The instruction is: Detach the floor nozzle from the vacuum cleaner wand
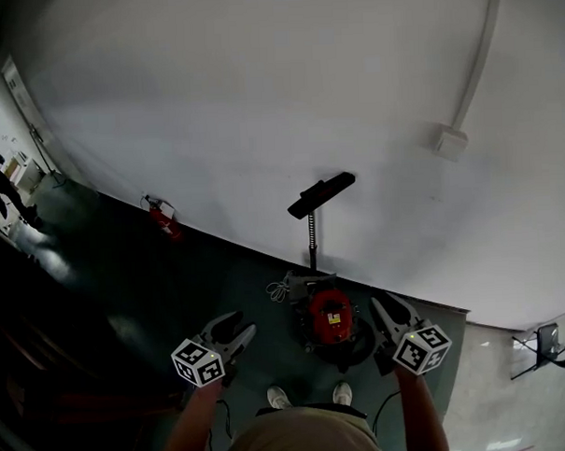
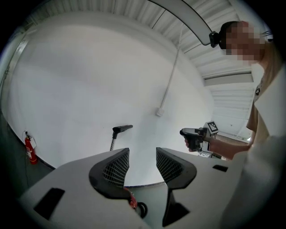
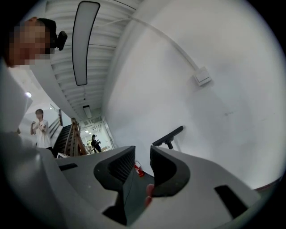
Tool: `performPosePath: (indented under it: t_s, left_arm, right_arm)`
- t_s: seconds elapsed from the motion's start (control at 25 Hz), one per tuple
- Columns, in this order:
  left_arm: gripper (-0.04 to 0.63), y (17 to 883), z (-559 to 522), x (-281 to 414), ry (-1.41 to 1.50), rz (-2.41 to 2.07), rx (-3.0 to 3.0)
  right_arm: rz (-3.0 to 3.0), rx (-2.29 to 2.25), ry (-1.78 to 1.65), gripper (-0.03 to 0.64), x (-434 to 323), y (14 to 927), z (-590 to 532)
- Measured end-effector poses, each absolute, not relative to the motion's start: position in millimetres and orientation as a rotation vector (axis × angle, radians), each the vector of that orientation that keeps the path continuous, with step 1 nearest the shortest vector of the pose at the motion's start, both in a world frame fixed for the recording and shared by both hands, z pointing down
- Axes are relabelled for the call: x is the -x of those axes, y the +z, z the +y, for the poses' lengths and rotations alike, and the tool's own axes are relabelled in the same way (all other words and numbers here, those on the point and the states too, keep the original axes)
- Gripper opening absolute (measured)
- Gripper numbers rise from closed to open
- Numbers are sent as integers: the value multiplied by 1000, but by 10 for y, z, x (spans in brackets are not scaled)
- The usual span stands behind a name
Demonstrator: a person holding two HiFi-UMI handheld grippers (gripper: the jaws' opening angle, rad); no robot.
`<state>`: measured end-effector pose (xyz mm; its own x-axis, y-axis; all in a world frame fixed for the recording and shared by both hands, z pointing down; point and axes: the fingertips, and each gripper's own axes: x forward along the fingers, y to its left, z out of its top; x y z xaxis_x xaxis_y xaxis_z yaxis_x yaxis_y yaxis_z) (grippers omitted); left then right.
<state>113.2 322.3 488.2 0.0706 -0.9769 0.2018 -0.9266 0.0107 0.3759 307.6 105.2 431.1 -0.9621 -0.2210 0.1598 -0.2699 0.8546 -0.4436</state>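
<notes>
1. The white wall (image 1: 258, 99) fills the upper frame, smooth and matte. The dark green floor (image 1: 173, 290) below it has a dull sheen.
2. The vacuum cleaner (image 1: 330, 316) stands at lower centre, between your two grippers. It has a rounded red body in a black shell.
3. A thin, ribbed-looking wand (image 1: 312, 235) rises from it. The floor nozzle (image 1: 320, 194) sits on the wand's top end at mid-frame, a flat black bar tilted up to the right, well beyond both grippers.
4. You seem to be on the approach, with nothing gripped yet. Steady the wand with one gripper and take the nozzle at its neck, not its wide ends. Pull along the wand's line, since hard plastic is likely to slip under a skewed pull.
5. The left gripper (image 1: 242, 324) has its ribbed jaws a narrow gap apart and empty.
6. The right gripper (image 1: 387, 304) has its jaws all but together, with nothing between them, so spread them before reaching.
</notes>
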Motion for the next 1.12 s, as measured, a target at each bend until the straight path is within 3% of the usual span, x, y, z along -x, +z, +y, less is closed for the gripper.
performPosePath:
  t_s: [0.56,1.12]
  left_arm:
    - [184,5055,3501,-161,-184,-1811,-2022]
    - [184,4934,2638,696,-135,-1804,-1993]
  right_arm:
    - [-2878,-552,630,94,-2221,4604,1396]
    - [-2865,-642,520,94,-1299,4546,387]
